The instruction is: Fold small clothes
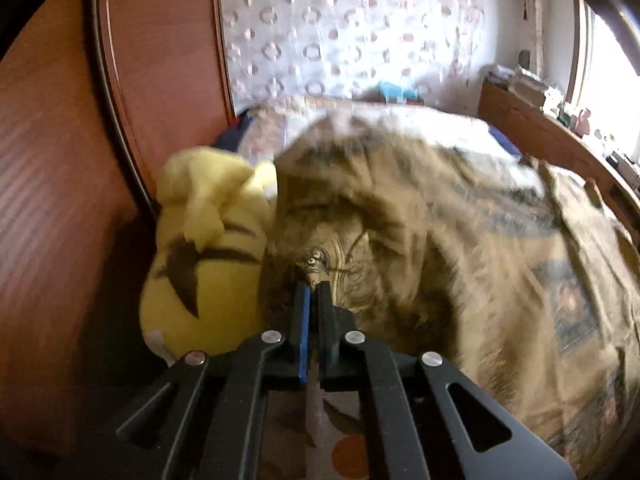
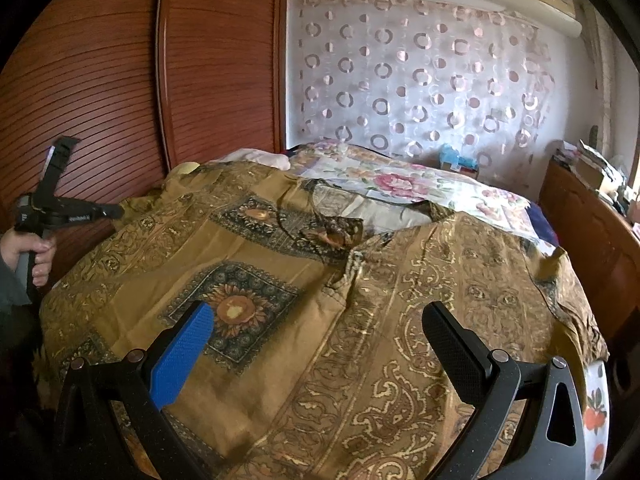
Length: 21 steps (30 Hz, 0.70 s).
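Right gripper (image 2: 320,344), nearest the lens, hangs with jaws spread wide and nothing between them, just above the near part of a brown-gold patterned garment (image 2: 304,280) spread flat over the bed (image 2: 440,188). Left gripper (image 1: 314,292) is clenched tight on a bunched edge of that same garment at its left side, beside a yellow plush toy (image 1: 204,264) by the wooden wardrobe (image 2: 120,72); the left-wrist view is blurred. A hand (image 2: 34,254) grips the left tool's handle at far left.
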Each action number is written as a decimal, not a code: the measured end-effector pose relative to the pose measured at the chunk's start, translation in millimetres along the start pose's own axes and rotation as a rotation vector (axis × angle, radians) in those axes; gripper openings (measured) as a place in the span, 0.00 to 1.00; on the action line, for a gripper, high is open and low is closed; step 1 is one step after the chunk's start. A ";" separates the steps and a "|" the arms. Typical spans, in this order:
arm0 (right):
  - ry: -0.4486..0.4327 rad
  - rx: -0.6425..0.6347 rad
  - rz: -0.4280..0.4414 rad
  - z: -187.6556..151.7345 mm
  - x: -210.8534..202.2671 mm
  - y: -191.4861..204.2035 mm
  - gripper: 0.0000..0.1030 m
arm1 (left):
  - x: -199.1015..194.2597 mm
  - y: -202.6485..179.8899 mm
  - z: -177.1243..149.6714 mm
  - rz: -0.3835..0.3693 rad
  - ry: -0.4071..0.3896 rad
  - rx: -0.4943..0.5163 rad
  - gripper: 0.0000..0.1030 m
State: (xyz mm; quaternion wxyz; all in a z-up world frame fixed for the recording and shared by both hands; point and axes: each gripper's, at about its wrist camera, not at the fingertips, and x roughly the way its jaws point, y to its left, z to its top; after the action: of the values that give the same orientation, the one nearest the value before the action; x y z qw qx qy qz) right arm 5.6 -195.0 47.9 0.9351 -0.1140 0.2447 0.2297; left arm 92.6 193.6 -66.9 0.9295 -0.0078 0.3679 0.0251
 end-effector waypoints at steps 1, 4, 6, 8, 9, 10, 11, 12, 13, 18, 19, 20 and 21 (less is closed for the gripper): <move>-0.002 0.004 -0.003 0.7 0.7 -1.0 1.00 | -8.4 -3.0 6.3 -0.002 -0.032 0.007 0.03; -0.008 0.017 -0.014 0.8 -1.2 -4.5 1.00 | -24.6 -14.7 25.2 -0.028 -0.089 0.026 0.03; -0.014 0.025 -0.025 0.0 -3.4 -8.1 1.00 | -31.0 -27.5 39.7 -0.070 -0.122 0.043 0.03; -0.021 0.034 -0.037 0.7 -5.3 -12.8 1.00 | -32.7 -42.6 52.5 -0.108 -0.138 0.068 0.03; -0.024 0.042 -0.042 0.6 -7.8 -16.0 1.00 | -32.7 -53.1 58.6 -0.126 -0.143 0.087 0.03; -0.026 0.048 -0.046 0.5 -9.0 -18.4 1.00 | -32.3 -64.4 63.6 -0.145 -0.145 0.107 0.03; -0.029 0.058 -0.051 0.1 -11.1 -22.2 1.00 | -32.0 -71.4 66.3 -0.157 -0.144 0.121 0.03; -0.032 0.065 -0.055 -1.0 -12.9 -24.0 1.00 | -31.8 -82.5 69.5 -0.174 -0.144 0.140 0.03; -0.033 0.070 -0.058 -2.3 -13.9 -24.9 1.00 | -31.5 -93.4 70.5 -0.197 -0.142 0.159 0.03; -0.026 0.086 -0.065 -7.7 -15.1 -27.4 1.00 | -38.4 -117.4 61.7 -0.252 -0.138 0.189 0.06; -0.023 0.085 -0.065 -8.2 -14.6 -25.7 1.00 | -41.6 -118.4 59.4 -0.256 -0.140 0.187 0.19; -0.018 0.082 -0.064 -8.7 -14.6 -24.3 1.00 | -45.3 -117.3 57.1 -0.255 -0.144 0.181 0.32; -0.015 0.081 -0.062 -8.4 -14.3 -22.8 1.00 | -49.4 -113.5 54.6 -0.253 -0.154 0.171 0.37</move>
State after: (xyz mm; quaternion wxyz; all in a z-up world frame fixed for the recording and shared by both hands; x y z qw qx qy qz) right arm 2.2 -222.9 50.3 0.9475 -0.0819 0.2429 0.1913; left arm 99.9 80.1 6.2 0.9479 0.0269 0.2926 -0.1229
